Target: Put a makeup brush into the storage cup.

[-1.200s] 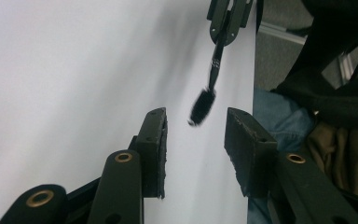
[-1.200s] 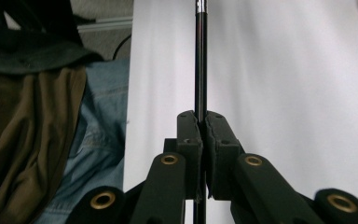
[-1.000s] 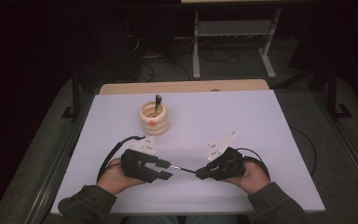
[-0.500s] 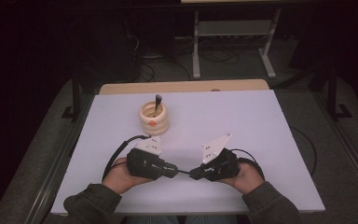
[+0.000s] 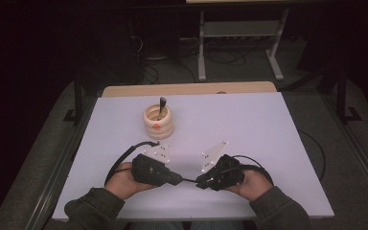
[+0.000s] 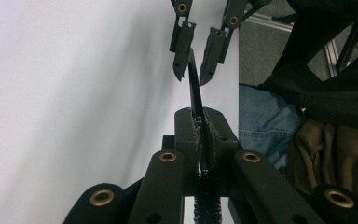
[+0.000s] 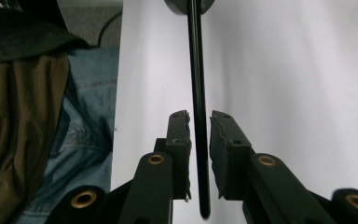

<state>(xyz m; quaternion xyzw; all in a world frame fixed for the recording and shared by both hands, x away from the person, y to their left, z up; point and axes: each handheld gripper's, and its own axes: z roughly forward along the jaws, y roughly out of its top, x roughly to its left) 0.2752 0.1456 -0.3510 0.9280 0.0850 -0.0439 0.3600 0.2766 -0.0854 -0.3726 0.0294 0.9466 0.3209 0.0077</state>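
Note:
A thin black utensil handle (image 5: pixel 188 180) bridges my two grippers near the table's front edge. My left gripper (image 5: pixel 177 179) is shut on one end of it; in the left gripper view its pads (image 6: pixel 200 122) press the flat handle (image 6: pixel 195 91). My right gripper (image 5: pixel 200 183) faces it. The right gripper (image 7: pixel 199 121) has just been opening its jaws, and the handle (image 7: pixel 196 70) runs between the pads with a gap on each side. In the left gripper view, the right gripper (image 6: pixel 193 70) stands apart around the handle's tip.
A cream ringed cup (image 5: pixel 157 123) with another dark utensil (image 5: pixel 162 106) stands on the white table (image 5: pixel 249 129), behind the left gripper. A wooden strip (image 5: pixel 187 89) edges the far side. The person's lap lies just past the front edge.
The two grippers have drawn slightly closer together over the front of the table, with the handle still between them. The cup has not moved.

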